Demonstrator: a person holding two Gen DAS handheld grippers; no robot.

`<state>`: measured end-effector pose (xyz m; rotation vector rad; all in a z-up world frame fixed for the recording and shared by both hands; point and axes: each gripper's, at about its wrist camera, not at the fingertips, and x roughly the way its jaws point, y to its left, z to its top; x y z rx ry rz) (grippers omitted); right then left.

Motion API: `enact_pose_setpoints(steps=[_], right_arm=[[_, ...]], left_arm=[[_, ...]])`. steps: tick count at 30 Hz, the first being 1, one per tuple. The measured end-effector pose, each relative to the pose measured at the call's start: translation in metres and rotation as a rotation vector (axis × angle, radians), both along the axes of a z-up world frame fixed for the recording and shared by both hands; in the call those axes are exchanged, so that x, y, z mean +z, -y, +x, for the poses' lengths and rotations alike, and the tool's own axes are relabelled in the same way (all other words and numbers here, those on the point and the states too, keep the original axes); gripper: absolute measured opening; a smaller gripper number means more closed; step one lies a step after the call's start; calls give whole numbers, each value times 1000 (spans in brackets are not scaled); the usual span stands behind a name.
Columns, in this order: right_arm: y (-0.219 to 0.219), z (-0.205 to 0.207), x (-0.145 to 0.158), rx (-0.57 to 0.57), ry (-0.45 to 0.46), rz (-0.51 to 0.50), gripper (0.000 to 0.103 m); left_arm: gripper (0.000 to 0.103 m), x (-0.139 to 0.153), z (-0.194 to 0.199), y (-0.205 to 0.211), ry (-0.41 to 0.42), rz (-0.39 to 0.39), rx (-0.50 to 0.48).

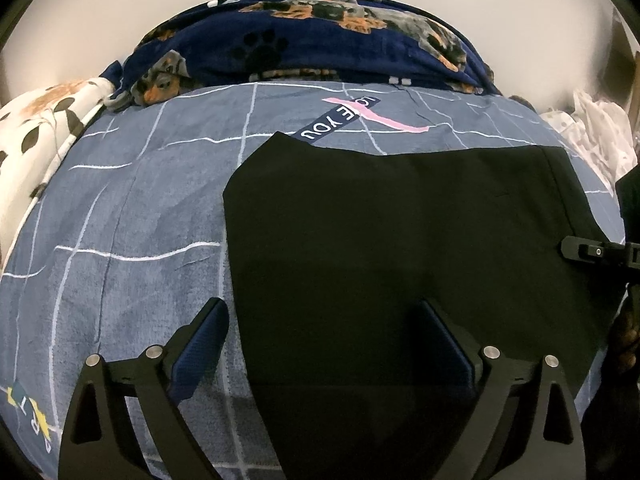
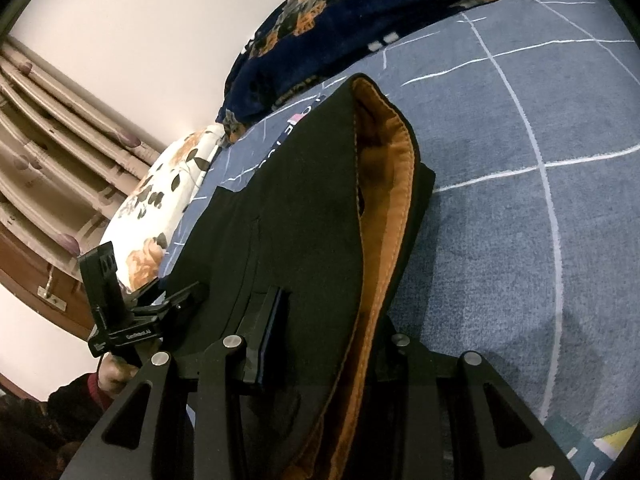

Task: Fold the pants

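Observation:
The black pants lie folded flat on the blue checked bedsheet. My left gripper is open over their near left edge: one blue pad sits above the sheet, the other above the black cloth, and neither presses on anything. In the right wrist view the pants show their orange waistband lining. My right gripper is shut on that waistband end, which is lifted a little off the sheet. Its far finger is hidden behind the fabric. The right gripper's tip shows at the pants' right edge.
A navy dog-print blanket is bunched along the far side of the bed. A white floral pillow lies at the left, and pale cloth at the right. Striped curtains hang beyond the pillow. A hand holds the left gripper.

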<state>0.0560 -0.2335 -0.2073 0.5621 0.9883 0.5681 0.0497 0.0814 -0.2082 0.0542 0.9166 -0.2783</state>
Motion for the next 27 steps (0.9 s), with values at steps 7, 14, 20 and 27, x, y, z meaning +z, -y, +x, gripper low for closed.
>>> enact_pose_setpoints(steps=[7, 14, 20, 27], right_arm=[[-2, 3, 0, -9, -21, 12, 29], [-1, 2, 1, -8, -23, 6, 29], [-2, 2, 1, -9, -8, -3, 29], [-1, 0, -1, -13, -2, 17, 29]], left_arm=[[95, -1, 0, 0, 0, -7, 2], [96, -2, 1, -1, -12, -16, 5], [96, -1, 0, 1, 7, 10, -8], [96, 1, 0, 4, 6, 19, -12]])
